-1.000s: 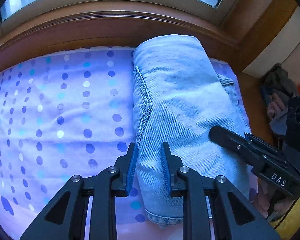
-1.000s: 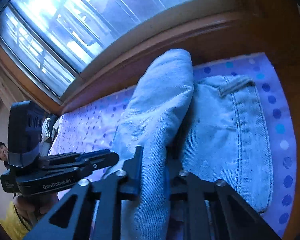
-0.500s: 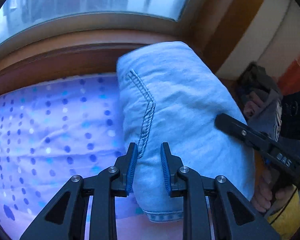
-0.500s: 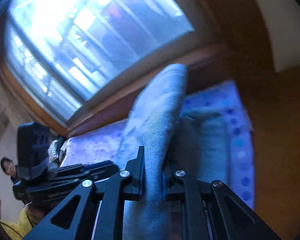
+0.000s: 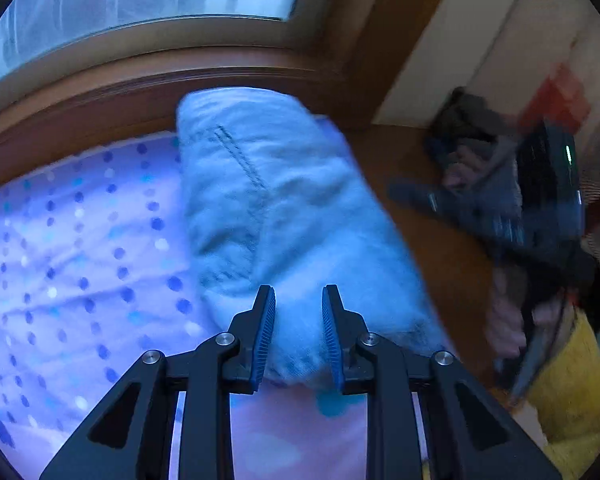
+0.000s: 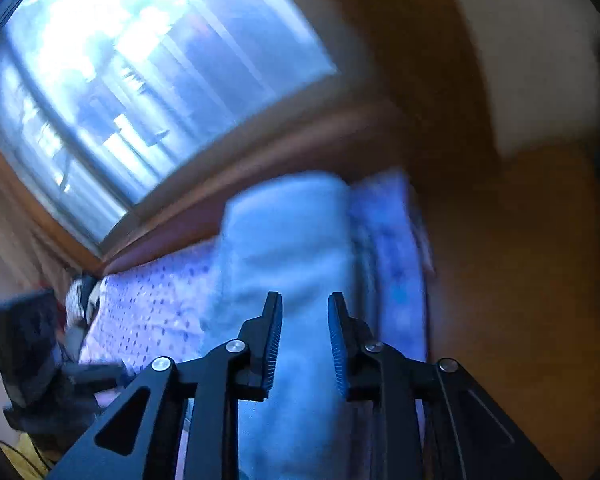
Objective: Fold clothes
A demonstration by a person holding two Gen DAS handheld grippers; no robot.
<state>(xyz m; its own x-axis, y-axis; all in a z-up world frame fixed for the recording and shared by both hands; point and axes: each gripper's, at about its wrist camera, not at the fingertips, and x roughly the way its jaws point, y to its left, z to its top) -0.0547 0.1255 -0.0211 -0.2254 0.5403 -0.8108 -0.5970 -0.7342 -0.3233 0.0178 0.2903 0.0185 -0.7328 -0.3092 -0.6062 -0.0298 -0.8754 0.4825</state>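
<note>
I have the folded jeans [image 5: 284, 216] lifted off the dotted sheet [image 5: 80, 248] near the window. My left tool [image 5: 298, 334] grips their near edge narrowly; my right tool [image 6: 304, 344] is opening, denim between its pads, seemingly freed. Next, I reckon, set the bundle down flat.
</note>
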